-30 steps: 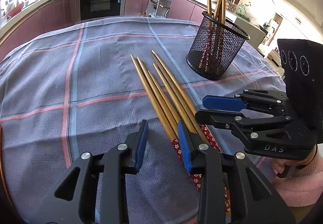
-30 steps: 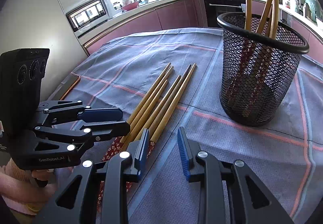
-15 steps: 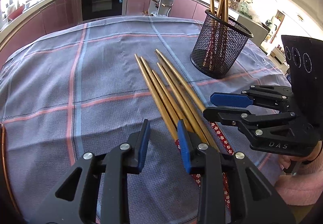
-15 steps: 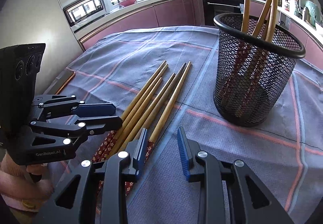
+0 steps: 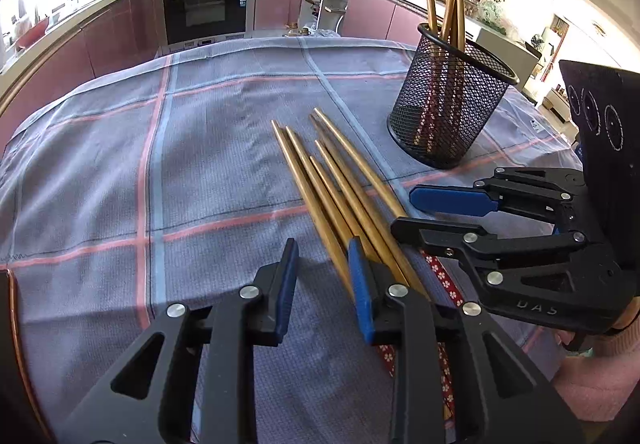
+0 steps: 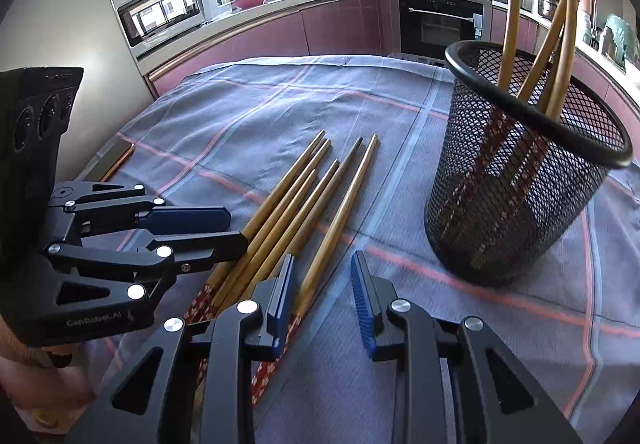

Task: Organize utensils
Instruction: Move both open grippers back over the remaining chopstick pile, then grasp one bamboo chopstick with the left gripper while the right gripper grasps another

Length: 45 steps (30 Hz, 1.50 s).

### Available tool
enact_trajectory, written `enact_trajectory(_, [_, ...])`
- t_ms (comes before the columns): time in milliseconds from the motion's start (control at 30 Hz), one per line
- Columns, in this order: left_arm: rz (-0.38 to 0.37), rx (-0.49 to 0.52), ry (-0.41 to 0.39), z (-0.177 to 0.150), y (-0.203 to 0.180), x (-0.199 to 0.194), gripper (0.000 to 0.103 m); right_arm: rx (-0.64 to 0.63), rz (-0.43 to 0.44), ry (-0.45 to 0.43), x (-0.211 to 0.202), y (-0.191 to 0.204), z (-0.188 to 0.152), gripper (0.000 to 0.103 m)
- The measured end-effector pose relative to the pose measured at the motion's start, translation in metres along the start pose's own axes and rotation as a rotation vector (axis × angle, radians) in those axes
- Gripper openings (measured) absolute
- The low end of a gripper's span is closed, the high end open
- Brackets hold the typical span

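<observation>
From my left gripper [image 5: 323, 264] I look down over a checked cloth [image 5: 208, 148] on the counter. Its fingers are closing, with only cloth in the gap; the nearest chopstick runs beside and under the right finger [image 5: 362, 286], and I cannot tell if it touches. Nothing is held.

The loose chopsticks [image 5: 340, 188] lie in a tight fan just past my fingers, tips towards 11 o'clock, patterned red ends back at 5 o'clock under the tooling. I count about six, some overlapping.

The mesh cup [image 5: 450, 112] stands upright at 2 o'clock, well beyond the fan and apart from it. Three chopsticks stand in it, leaning on the rim.

My right gripper [image 5: 404, 212] sits at 3 o'clock in this view, lying on its side just above the thick ends of the fan. Its fingers stand a little apart with nothing between them. A pink sleeve [image 5: 600, 372] shows behind it at 4 o'clock.

From the right wrist, the same gripper's fingers frame bare cloth, and the outermost chopstick passes just inside the left finger [image 6: 282, 296], not pinched. The fan stretches towards 12 o'clock, the cup rises at 2 o'clock, and the left gripper lies at 9 o'clock over the thick ends.
</observation>
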<state>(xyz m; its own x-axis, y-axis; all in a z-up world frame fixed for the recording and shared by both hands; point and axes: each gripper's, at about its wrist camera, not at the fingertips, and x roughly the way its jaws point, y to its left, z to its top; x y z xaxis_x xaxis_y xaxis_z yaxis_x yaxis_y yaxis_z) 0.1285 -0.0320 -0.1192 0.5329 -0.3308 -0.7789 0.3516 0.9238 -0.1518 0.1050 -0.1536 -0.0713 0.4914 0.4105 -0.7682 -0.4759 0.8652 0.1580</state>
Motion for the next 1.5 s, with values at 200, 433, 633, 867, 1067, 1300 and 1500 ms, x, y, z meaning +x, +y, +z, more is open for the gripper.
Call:
enact_trajectory(200, [0.020, -0.003, 0.002, 0.005, -0.002, 0.008, 0.015, 0.035, -0.003, -0.009, 0.003, -0.005, 0.003, 0.019])
enact_trajectory(433, [0.025, -0.041, -0.007, 0.004, 0.001, 0.007, 0.010, 0.130, 0.028, -0.026, -0.002, -0.021, -0.001, 0.006])
enact_trajectory(633, [0.018, -0.086, -0.029, 0.002, 0.007, -0.002, 0.007, 0.175, 0.045, -0.069, -0.014, -0.031, -0.006, 0.005])
enact_trajectory(867, [-0.037, -0.045, -0.028, -0.005, -0.002, -0.013, 0.007, 0.096, 0.112, -0.072, -0.025, -0.018, -0.010, 0.005])
enact_trajectory(1067, [-0.038, -0.018, 0.013, -0.010, -0.004, -0.006, 0.008, 0.050, 0.113, -0.010, -0.015, -0.011, -0.009, 0.006])
enact_trajectory(1300, [-0.044, -0.006, 0.027, -0.004, -0.001, 0.001, 0.010, 0.028, 0.085, 0.017, -0.003, -0.008, -0.001, 0.010])
enact_trajectory(1500, [-0.077, -0.003, 0.044, 0.006, 0.006, 0.008, 0.013, 0.021, 0.093, 0.024, 0.005, -0.012, 0.008, 0.009])
